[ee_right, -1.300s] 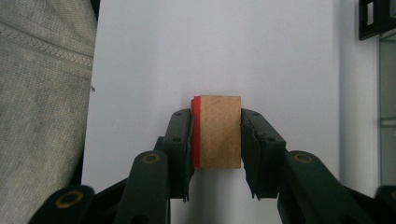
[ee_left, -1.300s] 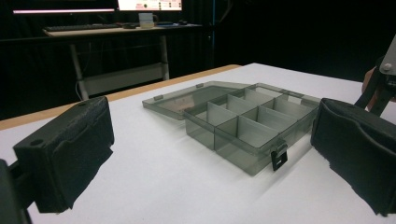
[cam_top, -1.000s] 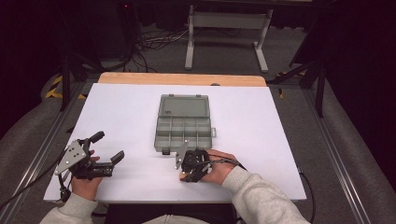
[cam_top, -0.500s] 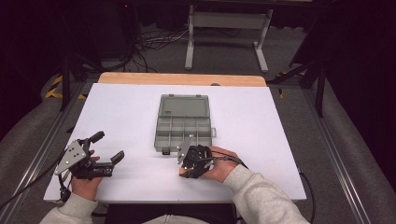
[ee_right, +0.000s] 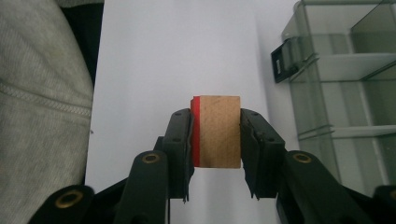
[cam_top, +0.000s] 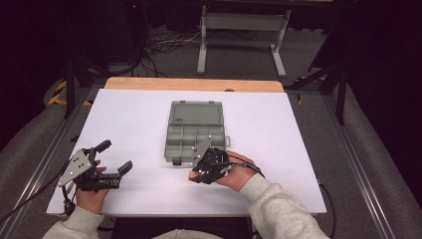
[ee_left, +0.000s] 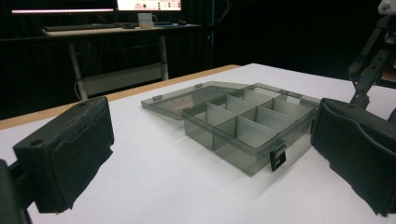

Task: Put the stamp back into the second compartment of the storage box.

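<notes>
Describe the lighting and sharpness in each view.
High view: bright white table, dark surroundings, sharp. Left gripper view: near jaws soft, organizer box crisp with a faint shadow. Right gripper view: wooden block sharp between the jaws, sleeve blurred.

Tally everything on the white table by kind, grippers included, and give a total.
Clear grey plastic compartment box, lid open: 1
Wooden block with a red face, clamped in the right gripper: 1
Black two-jaw grippers, the right one and the open left gripper: 2
Total: 4
</notes>
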Available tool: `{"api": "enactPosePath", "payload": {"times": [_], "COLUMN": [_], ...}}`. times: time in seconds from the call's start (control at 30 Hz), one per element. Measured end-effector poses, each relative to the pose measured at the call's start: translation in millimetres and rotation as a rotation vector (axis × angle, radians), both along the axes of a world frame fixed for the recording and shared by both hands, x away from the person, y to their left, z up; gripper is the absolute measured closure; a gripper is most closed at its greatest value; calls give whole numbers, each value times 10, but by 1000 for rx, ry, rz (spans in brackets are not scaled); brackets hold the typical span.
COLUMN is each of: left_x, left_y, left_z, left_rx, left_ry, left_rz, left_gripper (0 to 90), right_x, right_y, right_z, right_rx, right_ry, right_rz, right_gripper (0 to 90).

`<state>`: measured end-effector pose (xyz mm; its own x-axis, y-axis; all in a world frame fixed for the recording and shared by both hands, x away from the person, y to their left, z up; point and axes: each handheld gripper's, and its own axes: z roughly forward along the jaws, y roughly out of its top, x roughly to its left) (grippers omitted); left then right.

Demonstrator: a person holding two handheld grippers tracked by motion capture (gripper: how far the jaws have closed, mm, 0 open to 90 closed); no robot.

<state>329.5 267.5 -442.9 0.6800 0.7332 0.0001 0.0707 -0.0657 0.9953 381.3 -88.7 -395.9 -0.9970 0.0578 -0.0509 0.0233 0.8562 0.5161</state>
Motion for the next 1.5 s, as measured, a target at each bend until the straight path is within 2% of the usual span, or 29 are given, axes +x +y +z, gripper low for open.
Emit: {"api": "enactPosePath", "payload": {"times": [0.5,0.57,0.87,0.93,1.17,1.3,1.5], "left_x": [-8,-8,-3,-2,-3,-3,-2], "left_y": [-4,-1,1,0,1,4,1], "left_z": [7,8,4,3,4,5,11], "left_rx": [0,1,-5,-5,-6,-4,-9], "left_ry": [-3,-3,-4,-3,-4,0,5], "left_rz": [-2,-1,-2,-2,-3,-2,-1], "left_gripper": [2,2,2,2,2,2,2], "right_x": [40,44,93,119,171,210,303], "right_y": [-102,-116,-144,-154,-158,-153,-137], "right_z": [157,182,225,228,244,254,262], "right_rx": [138,174,221,249,284,292,303], "right_ry": [-48,-64,-85,-87,-96,-113,-112], "right_rz": [-86,-109,-140,-169,-209,-231,-276], "right_gripper": [655,656,655,656,655,655,655]}}
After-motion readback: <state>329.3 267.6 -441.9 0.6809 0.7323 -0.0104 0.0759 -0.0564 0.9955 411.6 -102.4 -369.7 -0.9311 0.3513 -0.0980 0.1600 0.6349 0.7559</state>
